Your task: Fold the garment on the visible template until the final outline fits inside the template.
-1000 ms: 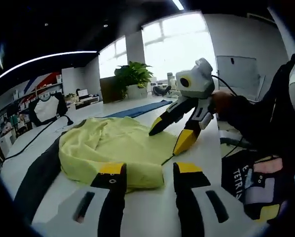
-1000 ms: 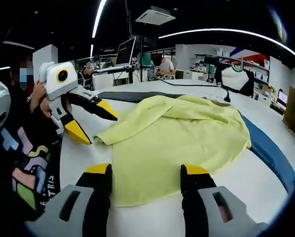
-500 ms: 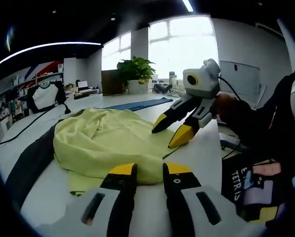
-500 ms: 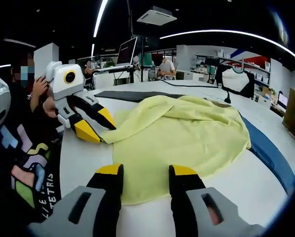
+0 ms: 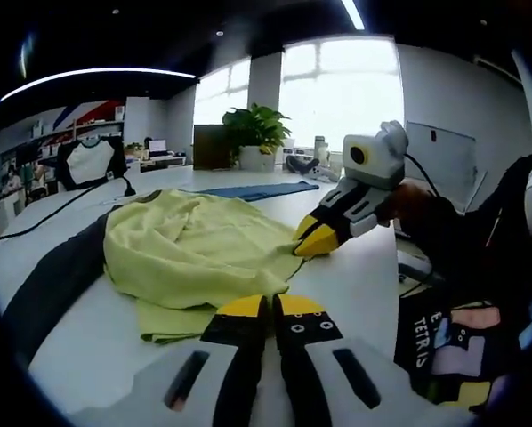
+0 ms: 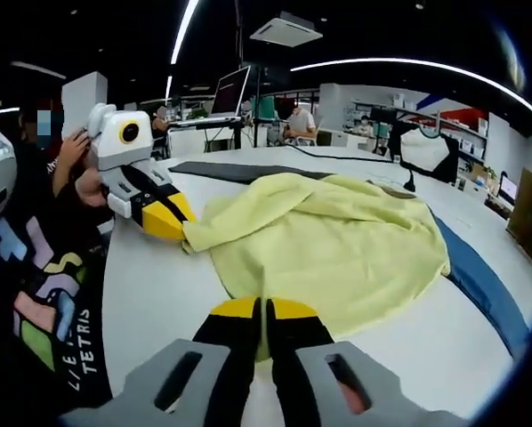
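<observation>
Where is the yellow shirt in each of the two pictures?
Left gripper view: the yellow shirt lies left of centre, on the white table.
Right gripper view: the yellow shirt spreads across the middle.
Shared landmark: the blue strip beside the shirt.

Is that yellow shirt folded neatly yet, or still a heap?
Still a heap: the yellow shirt lies rumpled, both grippers pinching its edge, left gripper and right gripper.
</observation>
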Demonstrator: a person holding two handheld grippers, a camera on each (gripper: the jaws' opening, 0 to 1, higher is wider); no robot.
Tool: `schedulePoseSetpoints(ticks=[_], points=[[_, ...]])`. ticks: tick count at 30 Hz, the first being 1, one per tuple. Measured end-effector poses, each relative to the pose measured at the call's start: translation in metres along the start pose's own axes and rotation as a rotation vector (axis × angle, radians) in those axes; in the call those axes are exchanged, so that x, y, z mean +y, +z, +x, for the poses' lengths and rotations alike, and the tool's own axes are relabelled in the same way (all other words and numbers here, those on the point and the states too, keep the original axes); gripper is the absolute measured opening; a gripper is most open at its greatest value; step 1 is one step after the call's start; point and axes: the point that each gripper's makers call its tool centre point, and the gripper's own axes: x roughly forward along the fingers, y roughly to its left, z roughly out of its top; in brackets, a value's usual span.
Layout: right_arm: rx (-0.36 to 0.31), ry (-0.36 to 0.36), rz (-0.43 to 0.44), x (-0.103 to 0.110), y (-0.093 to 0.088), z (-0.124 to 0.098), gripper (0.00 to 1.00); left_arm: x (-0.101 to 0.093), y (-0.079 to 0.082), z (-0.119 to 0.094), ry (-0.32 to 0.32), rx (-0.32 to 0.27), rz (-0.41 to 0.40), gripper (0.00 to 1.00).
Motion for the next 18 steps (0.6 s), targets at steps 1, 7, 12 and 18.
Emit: schedulePoseSetpoints(ticks=[1, 7, 12, 18], points=[[0.002, -0.004, 0.003, 0.0, 0.0, 0.0, 0.0, -0.001, 0.0, -0.001, 0.0, 0.004, -0.002, 0.03], [-0.001, 0.006, 0.036, 0.0, 0.0, 0.0, 0.0, 0.001, 0.008, -0.01, 0.025, -0.023, 0.027, 0.03], [0.002, 0.025, 0.059, -0.002, 0.002, -0.001, 0.0, 0.007, 0.016, -0.021, 0.046, -0.047, 0.024, 0.03], [-0.017, 0.021, 0.044, -0.004, 0.014, -0.013, 0.0, 0.013, 0.023, -0.031, 0.069, -0.072, 0.029, 0.03]])
